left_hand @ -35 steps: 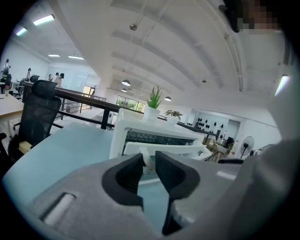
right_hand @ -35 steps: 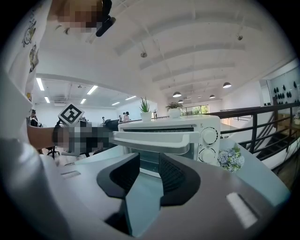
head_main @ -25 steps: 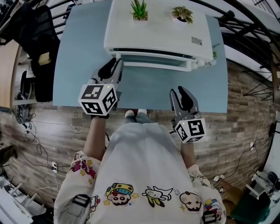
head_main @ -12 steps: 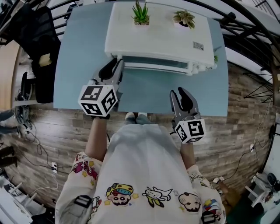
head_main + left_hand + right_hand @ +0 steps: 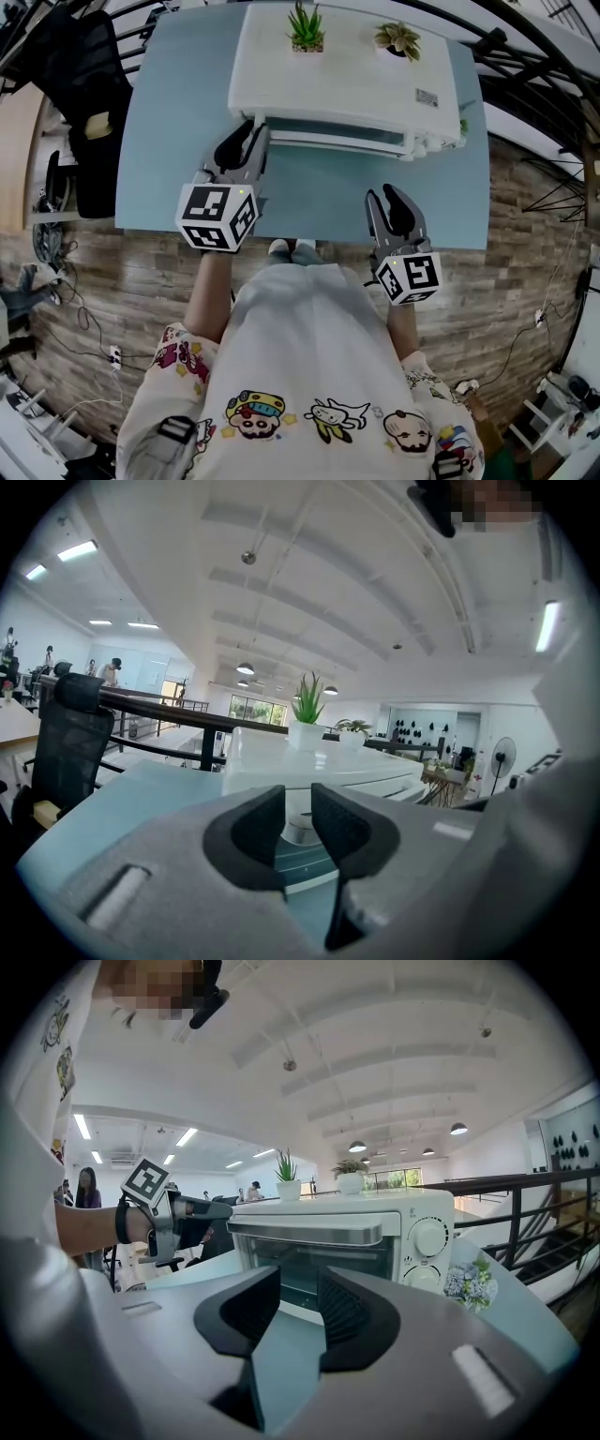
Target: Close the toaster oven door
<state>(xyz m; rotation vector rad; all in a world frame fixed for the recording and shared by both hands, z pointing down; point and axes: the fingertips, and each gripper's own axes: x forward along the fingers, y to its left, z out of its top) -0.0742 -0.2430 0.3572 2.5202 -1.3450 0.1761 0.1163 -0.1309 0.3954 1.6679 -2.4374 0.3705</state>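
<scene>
Nearest to me in the head view is the right gripper [image 5: 384, 199], hovering over the near edge of the blue table [image 5: 169, 141] at about 5 o'clock from the oven. Its jaws stand a little apart, with only table and oven front showing through the gap, so it holds nothing and is well clear of the work. The left gripper [image 5: 246, 142] is further in, at about 7 o'clock from the oven. Its jaws are likewise parted by a narrow gap and empty, with the tips right at the left end of the door [image 5: 337, 134], though I can't tell whether they touch it. The toaster oven [image 5: 337, 75] sits at 12 o'clock on the table. In the right gripper view its door seems to lean out slightly at the top, where the long handle [image 5: 309, 1233] runs, so I judge it not fully shut. To finish well, I would use the left gripper as a pusher rather than a clamp: put a jaw flat against the handle or the door's upper edge and press straight towards 12 o'clock. Pushing nearer the middle than the left corner would keep the door from twisting. The push should be gentle enough that the light oven does not slide back, with the right gripper kept clear. Furthest off, two small potted plants [image 5: 304, 23] stand on the oven's top, one more reason not to shove.
</scene>
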